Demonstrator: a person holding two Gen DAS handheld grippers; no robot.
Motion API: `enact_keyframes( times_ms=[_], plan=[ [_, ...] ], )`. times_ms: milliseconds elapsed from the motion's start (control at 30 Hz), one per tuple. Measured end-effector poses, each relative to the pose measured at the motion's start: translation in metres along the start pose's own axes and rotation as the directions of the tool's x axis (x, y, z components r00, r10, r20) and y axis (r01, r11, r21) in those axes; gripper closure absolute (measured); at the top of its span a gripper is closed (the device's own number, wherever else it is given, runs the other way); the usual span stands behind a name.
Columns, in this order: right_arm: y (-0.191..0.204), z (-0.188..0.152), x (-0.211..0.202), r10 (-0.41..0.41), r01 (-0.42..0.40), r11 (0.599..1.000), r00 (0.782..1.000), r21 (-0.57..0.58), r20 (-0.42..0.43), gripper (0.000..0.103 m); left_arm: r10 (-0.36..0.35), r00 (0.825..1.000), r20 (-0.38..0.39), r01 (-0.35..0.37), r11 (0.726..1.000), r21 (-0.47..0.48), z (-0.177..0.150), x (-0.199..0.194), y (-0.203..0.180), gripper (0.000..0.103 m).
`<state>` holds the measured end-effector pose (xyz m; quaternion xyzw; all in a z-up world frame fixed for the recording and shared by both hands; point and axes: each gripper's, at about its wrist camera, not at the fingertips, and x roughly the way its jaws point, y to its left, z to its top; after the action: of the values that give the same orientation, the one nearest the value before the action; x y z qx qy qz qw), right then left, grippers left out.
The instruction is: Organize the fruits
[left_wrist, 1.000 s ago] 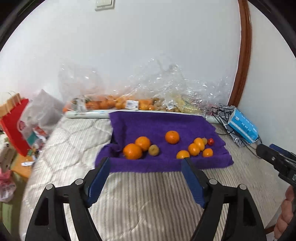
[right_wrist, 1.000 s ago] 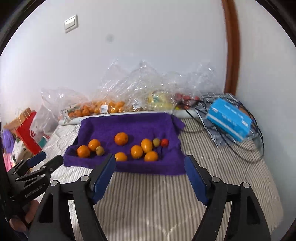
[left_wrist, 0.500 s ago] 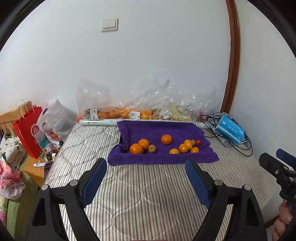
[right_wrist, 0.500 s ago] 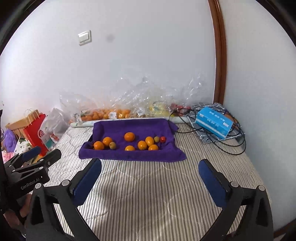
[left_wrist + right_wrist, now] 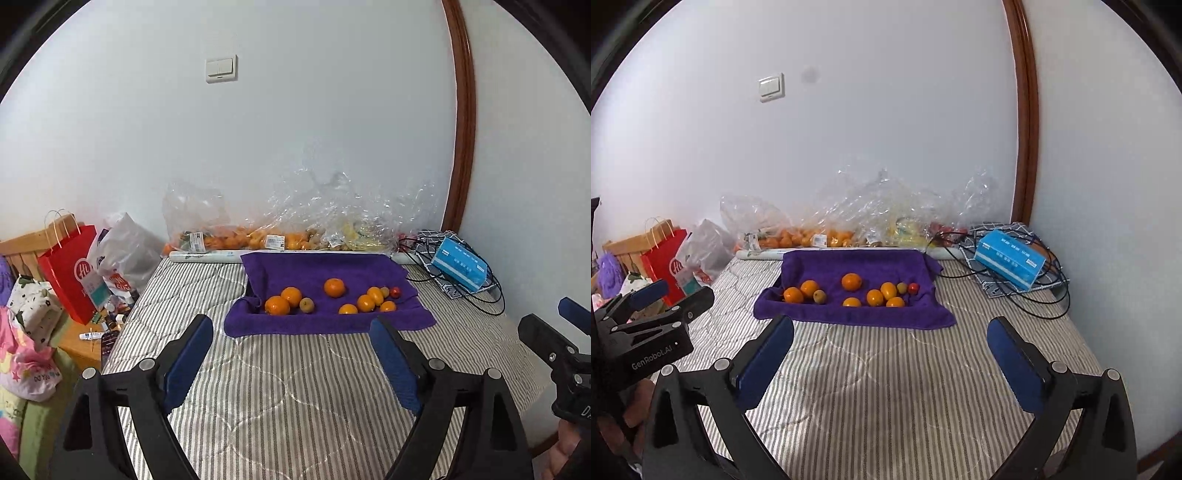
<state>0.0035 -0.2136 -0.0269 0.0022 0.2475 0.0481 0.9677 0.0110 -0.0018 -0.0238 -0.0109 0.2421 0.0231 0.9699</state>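
A purple towel lies on the striped mattress near the far wall, also in the right wrist view. On it lie several oranges, one alone in the middle, a small brownish fruit and a small red fruit. My left gripper is open and empty, well short of the towel. My right gripper is open and empty, also back from the towel.
Clear plastic bags of fruit line the wall behind the towel. A blue box with black cables sits at the right. A red paper bag and clutter stand left of the bed. The striped mattress lies in front.
Both grippers have pulled back and up from the towel, so the fruits look smaller and farther. The right gripper's jaws have opened wider.
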Motion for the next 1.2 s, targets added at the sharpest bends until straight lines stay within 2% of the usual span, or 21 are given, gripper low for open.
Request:
enact_keyframes(
  times_ms=[167,1200],
  plan=[
    [-0.0004,0.0018,-0.0073,-0.004,0.003,1.0,1.0,0.004,0.016,0.0,0.022,1.0,0.015,-0.023,1.0,0.013,0.0007,-0.0036,-0.0026,0.017],
    [0.0006,-0.0024,-0.0084,-0.008,0.008,1.0,1.0,0.013,0.012,0.0,0.035,0.999,0.015,-0.035,0.999,0.012,0.0022,-0.0049,-0.0025,0.017]
  ],
)
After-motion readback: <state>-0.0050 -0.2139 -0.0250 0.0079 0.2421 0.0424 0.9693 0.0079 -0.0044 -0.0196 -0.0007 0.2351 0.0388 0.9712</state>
